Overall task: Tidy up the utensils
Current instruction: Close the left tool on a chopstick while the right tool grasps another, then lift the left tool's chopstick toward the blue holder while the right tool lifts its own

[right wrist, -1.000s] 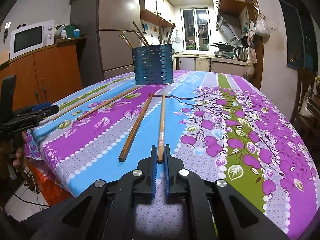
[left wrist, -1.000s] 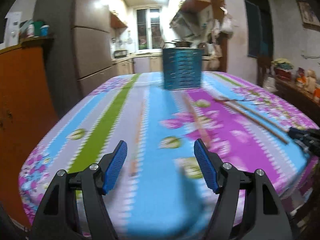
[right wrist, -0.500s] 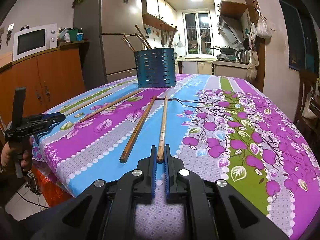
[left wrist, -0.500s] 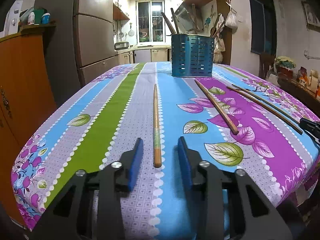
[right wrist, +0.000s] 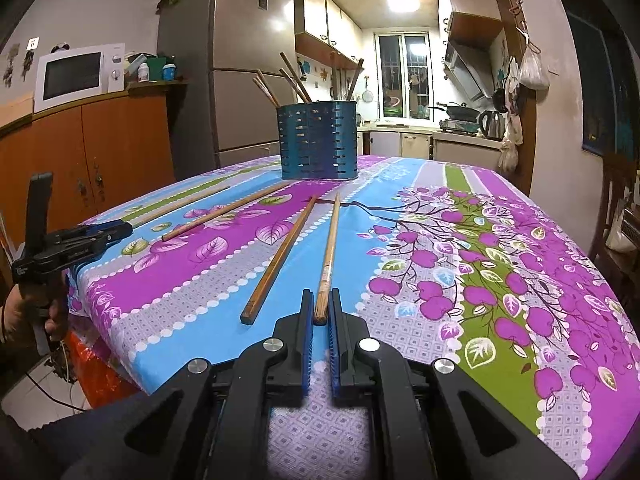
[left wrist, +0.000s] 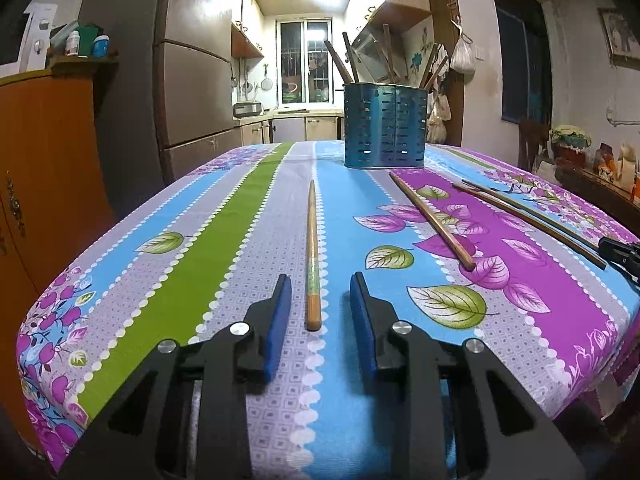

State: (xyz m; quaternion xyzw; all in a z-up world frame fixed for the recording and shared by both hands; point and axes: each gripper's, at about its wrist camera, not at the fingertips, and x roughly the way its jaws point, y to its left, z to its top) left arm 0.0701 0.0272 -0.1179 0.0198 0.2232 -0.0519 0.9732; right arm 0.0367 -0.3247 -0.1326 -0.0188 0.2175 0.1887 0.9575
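My right hand-held gripper (right wrist: 320, 308) is clamped on a chopstick (right wrist: 329, 248) near the bench's front edge. My left hand-held gripper (left wrist: 318, 296) stands apart around another chopstick (left wrist: 312, 248). Squeezing crooked might roll it away.

A home kitchen: fridge (right wrist: 244, 80), microwave (right wrist: 74, 76), stove with wok (right wrist: 460, 114), kettle (right wrist: 491, 124), wall cabinets (right wrist: 328, 24), and a tabletop (right wrist: 500, 280) under floral cloth.

No text reading clearly anywhere; faint print showing on the left gripper (right wrist: 108, 232) body, too small to make out
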